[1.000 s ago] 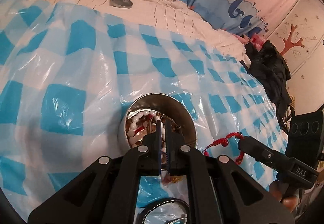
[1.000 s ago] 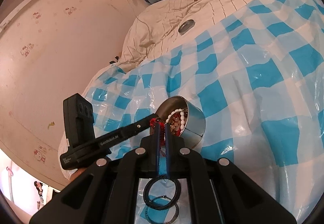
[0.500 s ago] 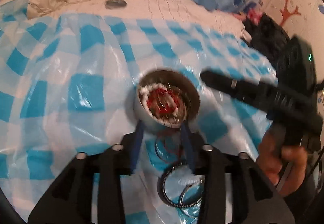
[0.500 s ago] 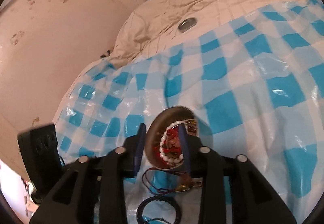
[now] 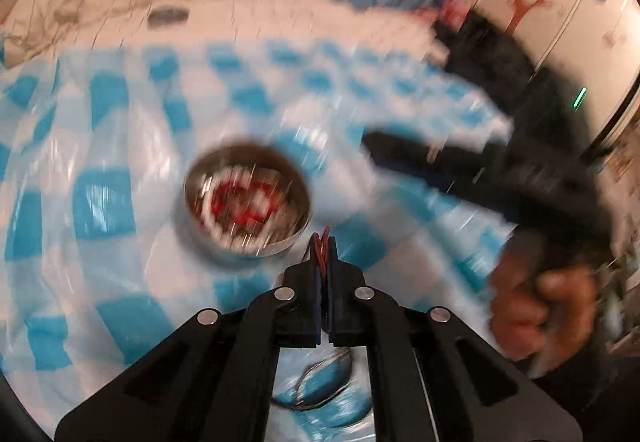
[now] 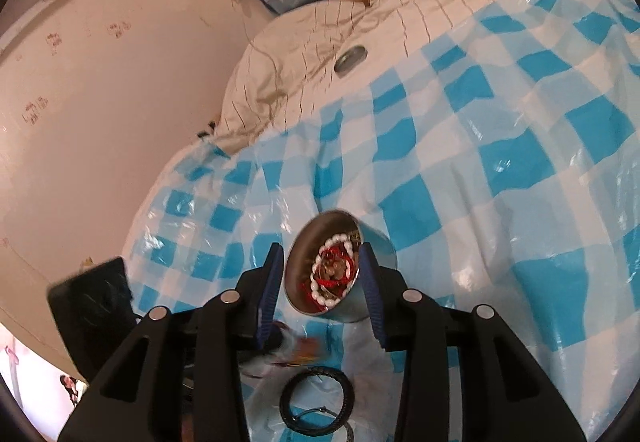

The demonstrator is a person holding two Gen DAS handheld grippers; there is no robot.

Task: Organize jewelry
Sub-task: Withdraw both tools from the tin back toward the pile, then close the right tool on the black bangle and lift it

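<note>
— Black plastic, both tools. How do they stand?

— On the left gripper (image 5: 322, 242) the jaws are pressed together on a thin red cord (image 5: 321, 247), strands poking out between the tips. The right gripper (image 6: 320, 266) is spread wide, its blue-lined fingers (image 6: 369, 278) framing the tin in its own view.

— Where's the tin relative to each?

— A round metal tin (image 6: 340, 266) sits just ahead of the right tips, tilted toward that camera. From the left it lies ahead and to the left of the tips, blurred.

— What's in it?

— White pearl-like beads (image 6: 335, 242) curled around red beaded string and brownish pieces I cannot make out.

— And nearer the handles?

— A black braided bracelet (image 6: 318, 400) lying as a ring under the right gripper, on glossy, crinkled blue-and-white checked plastic sheet (image 6: 520, 162).

— Beyond that?

— Cream wrinkled bedding (image 6: 320, 22) with a small round metal lid (image 6: 350, 56) on it.
</note>
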